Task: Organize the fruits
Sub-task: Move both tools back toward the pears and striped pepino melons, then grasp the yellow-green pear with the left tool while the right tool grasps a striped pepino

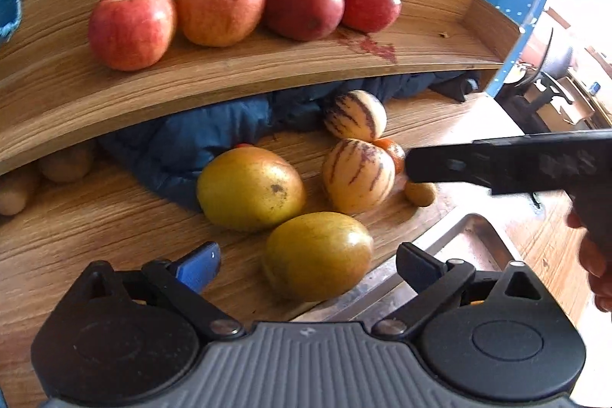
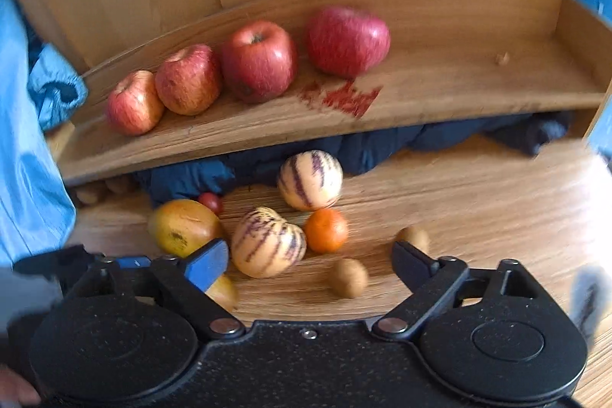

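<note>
Nearest the left gripper [image 1: 308, 264], whose fingers stand wide apart, lies a yellow mango [image 1: 317, 255] on the wooden table [image 1: 95, 228]. Also the right gripper [image 2: 310, 264] is spread wide, empty. Four apples [image 1: 132, 25] sit in a row on the shelf [image 1: 428, 37].

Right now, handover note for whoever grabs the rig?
Left gripper: open, empty, just short of the nearer mango.
Right gripper: open, empty, above the table fruit.
Done: four apples lined up on the wooden shelf.
Left on the table: two mangoes, two striped melons, orange, small brown fruits, a small red fruit.
Metal tray sits at the table edge.
</note>
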{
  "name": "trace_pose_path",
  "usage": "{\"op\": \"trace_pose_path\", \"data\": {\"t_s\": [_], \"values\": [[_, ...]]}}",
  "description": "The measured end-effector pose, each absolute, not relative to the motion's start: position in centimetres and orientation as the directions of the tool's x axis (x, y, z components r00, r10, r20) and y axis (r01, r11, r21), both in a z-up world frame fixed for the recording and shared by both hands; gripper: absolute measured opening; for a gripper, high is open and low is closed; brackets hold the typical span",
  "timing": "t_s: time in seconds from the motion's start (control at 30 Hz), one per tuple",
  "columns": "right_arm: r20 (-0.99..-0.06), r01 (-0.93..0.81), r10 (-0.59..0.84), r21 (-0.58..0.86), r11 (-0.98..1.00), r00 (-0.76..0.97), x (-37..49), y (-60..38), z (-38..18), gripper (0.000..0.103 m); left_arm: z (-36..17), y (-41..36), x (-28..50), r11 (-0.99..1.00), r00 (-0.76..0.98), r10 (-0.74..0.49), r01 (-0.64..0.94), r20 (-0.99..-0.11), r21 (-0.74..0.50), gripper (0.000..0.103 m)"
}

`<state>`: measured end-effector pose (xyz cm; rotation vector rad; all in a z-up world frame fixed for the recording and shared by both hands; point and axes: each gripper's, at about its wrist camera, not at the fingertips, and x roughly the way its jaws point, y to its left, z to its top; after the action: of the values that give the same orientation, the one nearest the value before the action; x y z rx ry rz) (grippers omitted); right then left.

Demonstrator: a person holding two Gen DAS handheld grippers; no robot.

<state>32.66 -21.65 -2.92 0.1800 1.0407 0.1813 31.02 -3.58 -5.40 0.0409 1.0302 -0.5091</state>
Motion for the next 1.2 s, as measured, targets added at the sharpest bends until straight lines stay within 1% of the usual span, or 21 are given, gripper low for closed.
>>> {"op": "trace_pose_path", "data": {"t_s": [0.2,0.23,0.3,0.43,0.57,0.63,0.7,0.77,1.2], "values": [[-0.859,-0.008,0.279,0.305,0.952,0.430,34.0,-20.5,-4.4,0.078,-5.8,-3.9,31.1,0.862,0.372,-0.427,0.444,-0.824,-0.246,0.087],[-0.860,-0.005,0.286,0.313,0.950,0.422,34.2,-20.3,-4.6,0.078,-5.9,-3.9,31.2,0.860,0.368,-0.430,0.445,-0.824,-0.250,0.084],[-0.863,-0.006,0.297,0.322,0.947,0.409,34.5,-19.9,-5.0,0.076,-6.1,-3.9,31.3,0.859,0.365,-0.431,0.445,-0.826,-0.252,0.082],[-0.874,0.004,0.302,0.328,0.945,0.381,35.3,-19.3,-6.1,0.073,-6.6,-3.9,31.8,0.863,0.352,-0.422,0.438,-0.836,-0.251,0.075],[-0.868,0.044,0.321,0.364,0.931,0.378,35.8,-19.2,-6.7,0.072,-6.8,-3.8,32.4,0.868,0.344,-0.423,0.419,-0.838,-0.267,0.074],[-0.870,0.050,0.317,0.361,0.931,0.377,35.9,-18.9,-6.8,0.070,-6.9,-3.5,32.5,0.869,0.345,-0.431,0.407,-0.834,-0.281,0.073],[-0.873,0.065,0.312,0.360,0.931,0.374,35.9,-18.7,-7.0,0.061,-6.8,-3.4,32.5,0.869,0.345,-0.434,0.404,-0.832,-0.285,0.072],[-0.878,0.090,0.305,0.360,0.929,0.368,36.0,-18.7,-7.4,0.057,-6.7,-3.4,32.5,0.871,0.347,-0.432,0.401,-0.833,-0.285,0.071],[-0.848,0.108,0.304,0.384,0.917,0.434,34.3,-19.0,-7.1,0.056,-6.4,-3.2,32.3,0.874,0.360,-0.433,0.392,-0.826,-0.287,0.070]]}}
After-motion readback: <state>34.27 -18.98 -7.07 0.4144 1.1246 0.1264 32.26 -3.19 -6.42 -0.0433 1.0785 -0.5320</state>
